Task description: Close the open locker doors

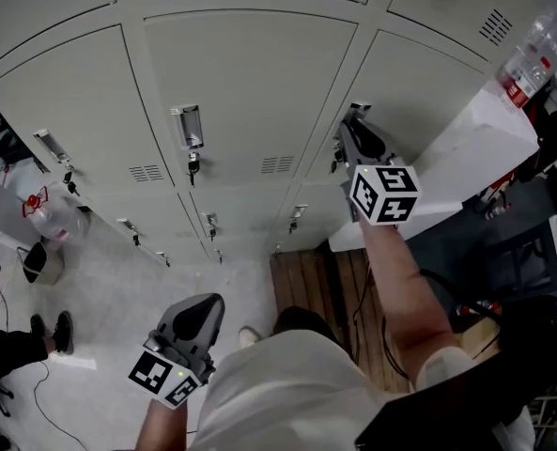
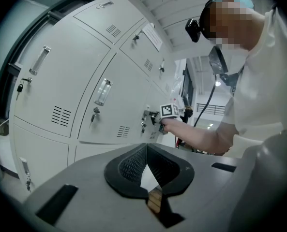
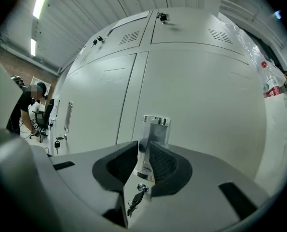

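The right gripper (image 3: 144,154) covers the lower half of the locker handle (image 3: 156,123), and its body half hides the key (image 3: 135,200) below. The head view's left edge cuts off a bystander (image 1: 6,350) above the legs. The print on the bottle (image 1: 530,59) is too small to read.

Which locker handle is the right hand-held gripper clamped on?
The chrome handle rightmost in the middle row; the right hand-held gripper pinches it, the other handles stand free.

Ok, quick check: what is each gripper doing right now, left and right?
Left gripper: closed, nothing between its jaws.
Right gripper: closed on the locker door handle.
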A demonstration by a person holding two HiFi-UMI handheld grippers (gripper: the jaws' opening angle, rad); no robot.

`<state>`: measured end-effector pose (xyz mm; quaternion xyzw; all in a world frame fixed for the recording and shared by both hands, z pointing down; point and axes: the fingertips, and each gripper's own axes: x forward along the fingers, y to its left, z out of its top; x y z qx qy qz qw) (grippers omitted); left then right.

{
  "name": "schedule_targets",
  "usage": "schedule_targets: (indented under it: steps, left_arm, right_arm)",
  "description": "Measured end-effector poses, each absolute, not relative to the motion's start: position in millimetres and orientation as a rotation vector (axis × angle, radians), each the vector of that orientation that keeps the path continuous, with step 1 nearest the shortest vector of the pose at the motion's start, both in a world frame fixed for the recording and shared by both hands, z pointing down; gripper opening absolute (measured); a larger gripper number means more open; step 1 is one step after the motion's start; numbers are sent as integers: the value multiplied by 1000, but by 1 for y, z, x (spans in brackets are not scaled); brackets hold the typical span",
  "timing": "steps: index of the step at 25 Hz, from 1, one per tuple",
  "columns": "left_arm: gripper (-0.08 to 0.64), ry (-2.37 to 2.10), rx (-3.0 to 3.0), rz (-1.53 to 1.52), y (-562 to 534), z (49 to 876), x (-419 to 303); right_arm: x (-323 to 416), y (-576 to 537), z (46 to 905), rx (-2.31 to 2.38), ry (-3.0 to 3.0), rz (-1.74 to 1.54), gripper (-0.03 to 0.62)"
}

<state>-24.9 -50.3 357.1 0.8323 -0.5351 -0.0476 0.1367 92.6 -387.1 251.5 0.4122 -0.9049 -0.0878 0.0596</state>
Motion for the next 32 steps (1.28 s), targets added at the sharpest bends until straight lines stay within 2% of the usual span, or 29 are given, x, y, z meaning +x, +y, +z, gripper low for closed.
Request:
schedule_targets:
  steps: [32]
  left_arm:
    - [12, -1530, 2438, -133, -40, 355, -18]
  right_arm:
    - [104, -380, 270, 1255, -2704, -225, 40]
